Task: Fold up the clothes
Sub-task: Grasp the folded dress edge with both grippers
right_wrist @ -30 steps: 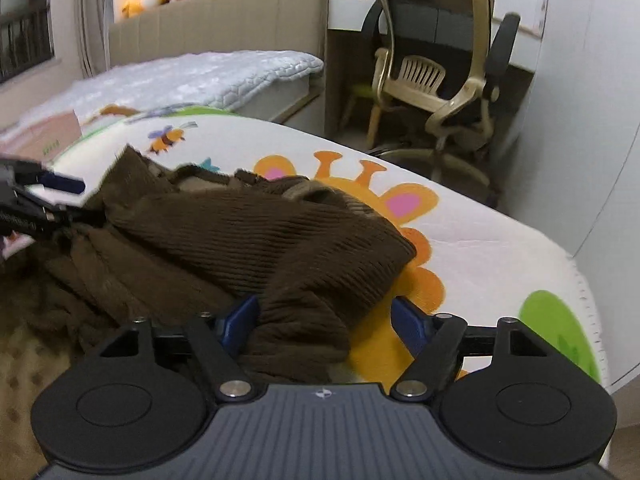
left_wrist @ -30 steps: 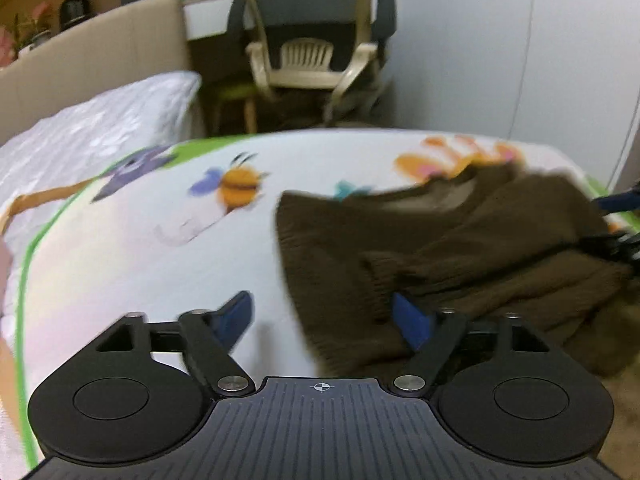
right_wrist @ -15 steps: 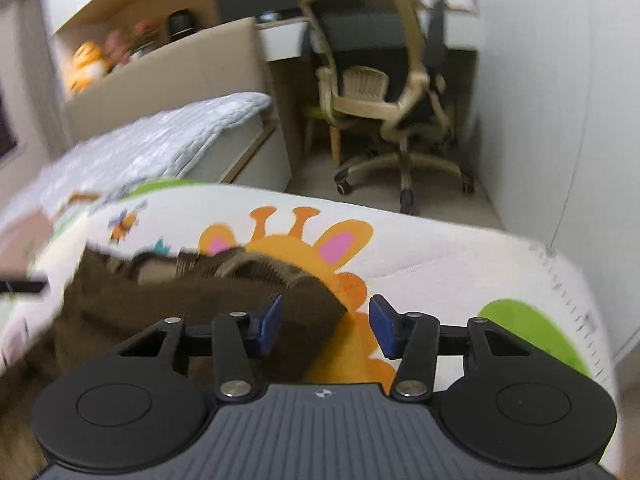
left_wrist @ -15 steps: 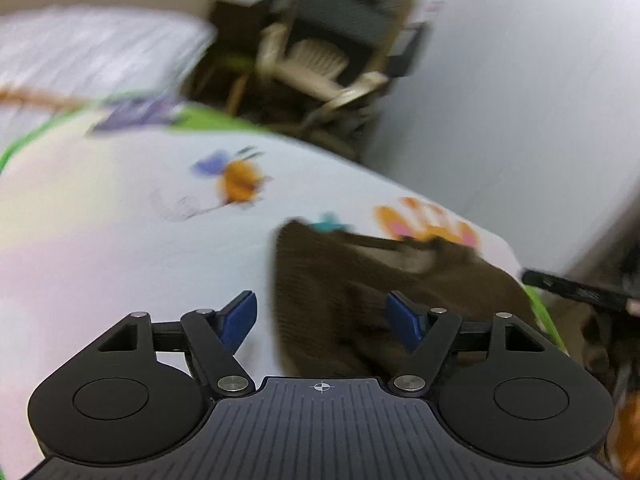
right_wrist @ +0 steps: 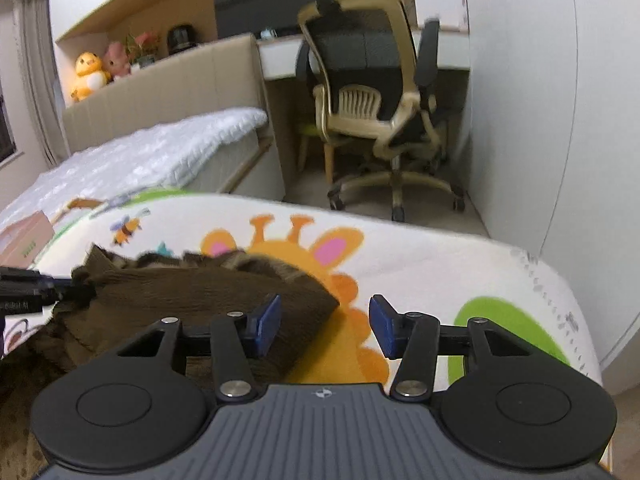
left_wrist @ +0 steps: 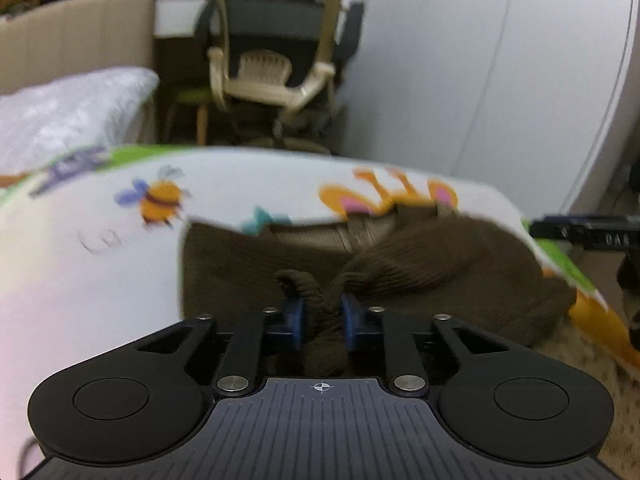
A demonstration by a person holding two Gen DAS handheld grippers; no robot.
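Observation:
A dark brown knitted sweater (left_wrist: 420,268) lies bunched on a white cartoon-print mat (left_wrist: 100,240). My left gripper (left_wrist: 321,320) is shut on a fold of the sweater, with knit bulging between the blue pads. In the right wrist view the sweater (right_wrist: 192,296) lies left of centre on the mat (right_wrist: 440,272). My right gripper (right_wrist: 324,326) is open and empty, its left pad over the sweater's right edge. The left gripper's tip (right_wrist: 24,290) shows at the far left, touching the sweater.
An office chair (right_wrist: 372,120) stands beyond the mat by a desk. A bed with a white quilt (right_wrist: 140,160) lies at the left. A white wall (right_wrist: 560,100) runs along the right. A cardboard box (right_wrist: 24,240) sits at the mat's left edge.
My left gripper has closed on a fold of the sweater; it was open before. My right gripper has let go of the sweater, pulled back, and stands open.

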